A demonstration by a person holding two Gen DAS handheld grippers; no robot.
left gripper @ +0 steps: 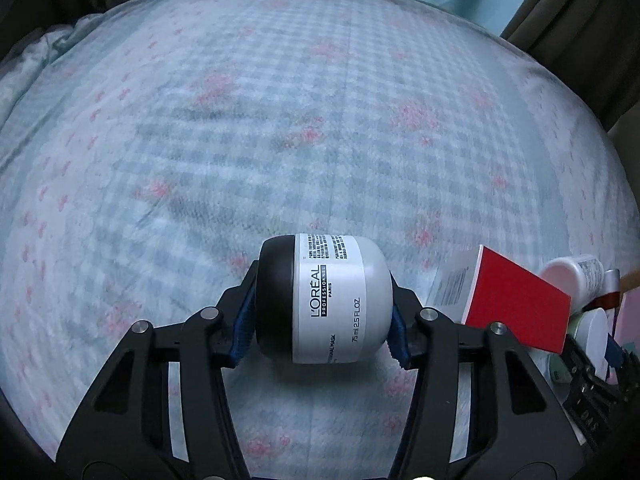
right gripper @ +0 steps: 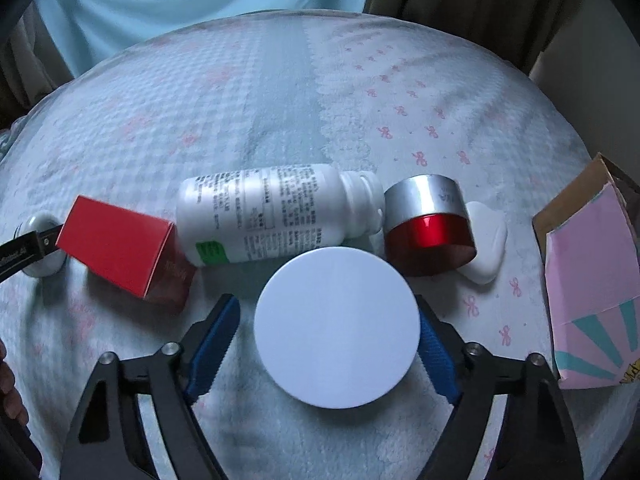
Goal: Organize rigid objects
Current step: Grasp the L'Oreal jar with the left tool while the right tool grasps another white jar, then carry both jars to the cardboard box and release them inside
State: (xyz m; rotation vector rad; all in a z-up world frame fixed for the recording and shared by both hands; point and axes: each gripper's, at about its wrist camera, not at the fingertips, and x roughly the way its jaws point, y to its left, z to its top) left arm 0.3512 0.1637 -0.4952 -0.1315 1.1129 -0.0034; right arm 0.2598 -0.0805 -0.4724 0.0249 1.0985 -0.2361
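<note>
My left gripper (left gripper: 322,312) is shut on a white L'Oréal jar with a black lid (left gripper: 324,300), held on its side above the bed cover. My right gripper (right gripper: 328,336) is open around a round white-lidded jar (right gripper: 337,326); the right pad touches its rim, the left pad stands a little off it. Behind the jar lie a red box (right gripper: 122,246), a white bottle (right gripper: 272,216) on its side and a red jar with a silver lid (right gripper: 430,224). The red box (left gripper: 516,304) and white bottle (left gripper: 576,276) also show in the left wrist view.
A small white piece (right gripper: 486,240) lies behind the red jar. A pink and teal paper bag (right gripper: 592,284) stands at the right. The left gripper's tip (right gripper: 24,252) shows at the left edge. The checked bed cover (left gripper: 280,120) stretches ahead.
</note>
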